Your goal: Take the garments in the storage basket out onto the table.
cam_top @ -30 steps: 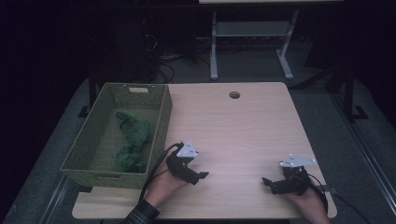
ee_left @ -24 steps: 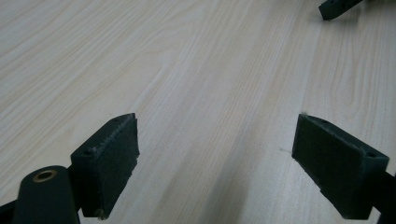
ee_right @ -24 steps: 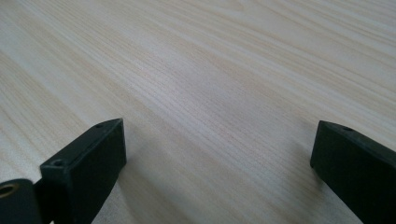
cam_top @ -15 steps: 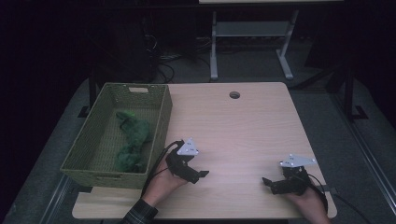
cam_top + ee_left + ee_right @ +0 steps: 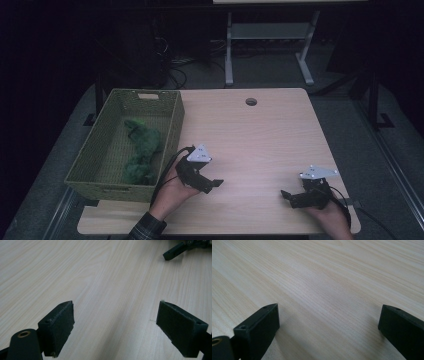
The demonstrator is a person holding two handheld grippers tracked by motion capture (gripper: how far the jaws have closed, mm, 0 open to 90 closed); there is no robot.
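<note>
The left gripper (image 5: 210, 184) sits low and left of centre in the high view, just right of the basket's near corner, its jaws pointing toward the right of the frame. In the left gripper view (image 5: 116, 322) the two black jaws stand wide apart with nothing between them but bare pale wood, and they grip nothing. At the top right corner of that view the tip of the other gripper's jaw shows, well apart.

The right gripper (image 5: 289, 196) lies at the lower right of the high view, near the table's front edge, jaws pointing toward the left of the frame. In the right gripper view (image 5: 328, 322) its jaws are likewise spread wide over bare wood grain, holding nothing. Whether either pair rests on the wood or hangs just above it cannot be told.

The table (image 5: 260, 135) is light wood with a small round hole near its far edge. On its left side stands a green woven basket (image 5: 175, 120), and a crumpled green cloth (image 5: 142, 147) lies inside it, near the right wall.
</note>
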